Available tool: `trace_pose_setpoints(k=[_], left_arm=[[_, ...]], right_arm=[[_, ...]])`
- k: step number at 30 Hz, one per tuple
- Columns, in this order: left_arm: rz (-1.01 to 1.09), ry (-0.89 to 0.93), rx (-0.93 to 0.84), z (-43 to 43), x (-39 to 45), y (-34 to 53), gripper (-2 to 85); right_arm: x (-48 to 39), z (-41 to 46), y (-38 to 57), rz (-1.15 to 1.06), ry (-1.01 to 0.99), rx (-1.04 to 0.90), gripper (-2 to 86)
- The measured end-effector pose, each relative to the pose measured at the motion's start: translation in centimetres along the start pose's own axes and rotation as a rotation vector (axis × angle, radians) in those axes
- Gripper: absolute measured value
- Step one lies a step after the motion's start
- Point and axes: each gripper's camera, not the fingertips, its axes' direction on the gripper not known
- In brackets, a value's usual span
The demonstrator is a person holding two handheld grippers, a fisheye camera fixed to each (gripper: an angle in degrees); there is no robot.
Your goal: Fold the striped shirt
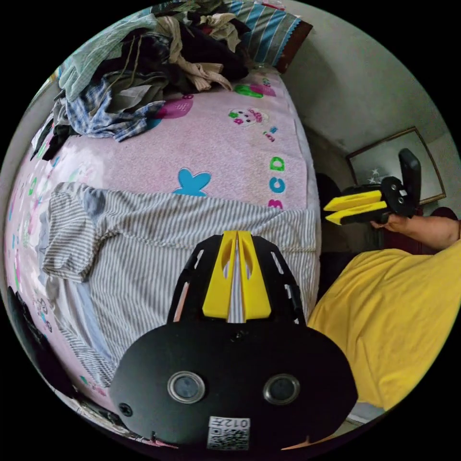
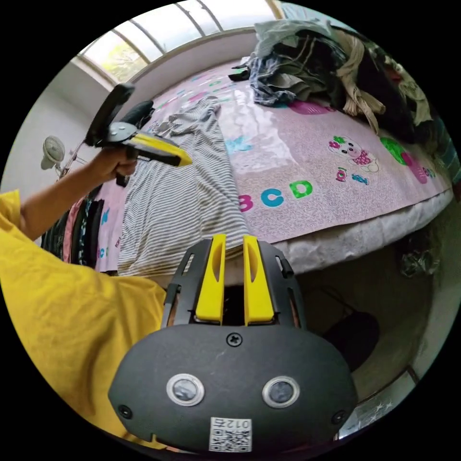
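The left hand-held gripper hangs over the striped shirt, its yellow jaws drawn narrow with only a thin slit between them and no cloth caught. In the right gripper view this same tool appears at upper left, held in a hand above the garment. The right hand-held gripper sits at the near edge of the bed, off the mattress side, jaws parallel with a narrow gap and empty; in the left gripper view it appears at right centre, well apart from the cloth. The bed, covered by a pink printed sheet, carries the striped shirt laid flat at the centre-left of the left gripper view, its long axis running from the bed edge toward the far side, with a short sleeve at the left of the frame. The left tool is judged the nearer one, the shirt lying directly beneath and ahead of its jaws. A heap of clothes occupies the upper part of that frame. Readable writing: the letters "BCD" printed on the sheet.
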Motion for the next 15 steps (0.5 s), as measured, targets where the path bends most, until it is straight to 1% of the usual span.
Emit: trace_pose_setpoints(k=[1, 3, 5, 7, 9, 13, 15], left_arm=[[0.007, 0.025, 0.007, 0.2, 0.8, -0.2, 0.4], [0.074, 0.144, 0.013, 0.9, 4.3, -1.2, 0.8], [0.145, 0.187, -0.015, 1.6, 7.5, -1.6, 1.3], [0.19, 0.161, -0.047, 2.2, 10.5, -1.5, 2.0], [0.216, 0.079, -0.082, 3.1, 13.3, -0.8, 2.5], [0.198, 0.026, -0.124, 4.6, 15.3, 0.6, 2.6], [0.152, -0.04, -0.148, 5.4, 15.7, 1.3, 2.3]], right_arm=[[0.8, 0.5, -0.6, 0.01, -0.003, -0.018, 6.5], [1.2, 1.3, -1.5, -0.012, 0.012, -0.064, 7.3], [1.0, 1.6, -1.9, -0.078, 0.046, -0.099, 7.7], [0.6, 1.5, -1.7, -0.148, 0.089, -0.114, 7.8], [0.3, 1.5, -1.3, -0.222, 0.14, -0.134, 7.7], [-0.6, 2.3, -1.4, -0.375, 0.186, -0.17, 7.0], [-1.1, 2.7, -1.9, -0.428, 0.211, -0.168, 6.3]])
